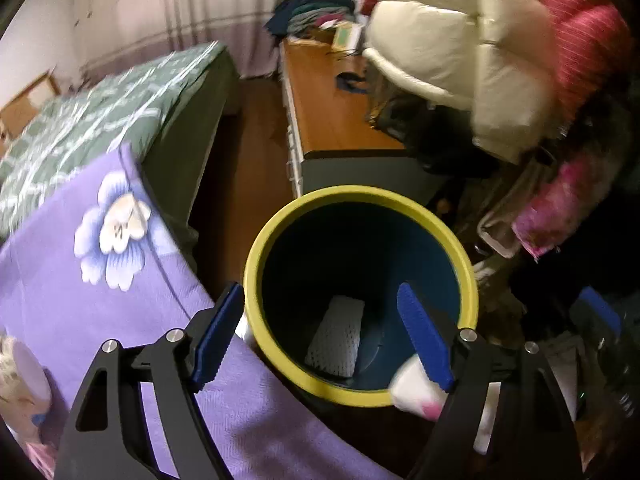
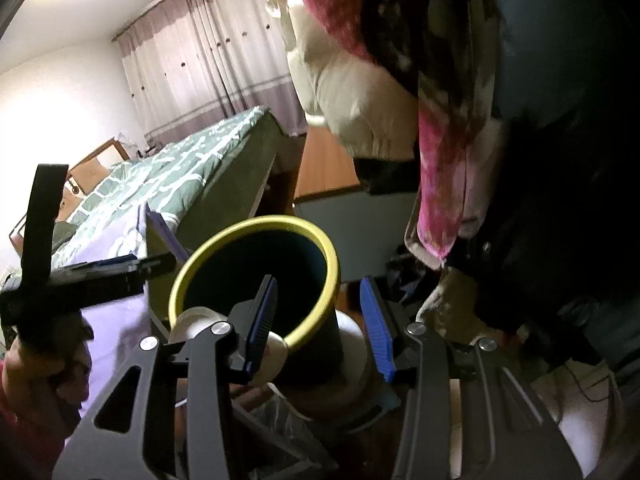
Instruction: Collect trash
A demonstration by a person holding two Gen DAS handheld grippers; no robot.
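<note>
While both hover at trash bin (image 1: 256,258) | left gripper (image 1: 320,294) jaws open | right gripper (image 2: 319,284) jaws open

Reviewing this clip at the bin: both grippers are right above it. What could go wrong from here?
1. The left gripper hangs open over the yellow-rimmed bin, one finger outside the rim; dropping lower could knock the bin.
2. The right gripper straddles the rim too, near the left one, so they might collide.
3. The purple floral blanket hangs against the bin and could snag a finger.
</note>
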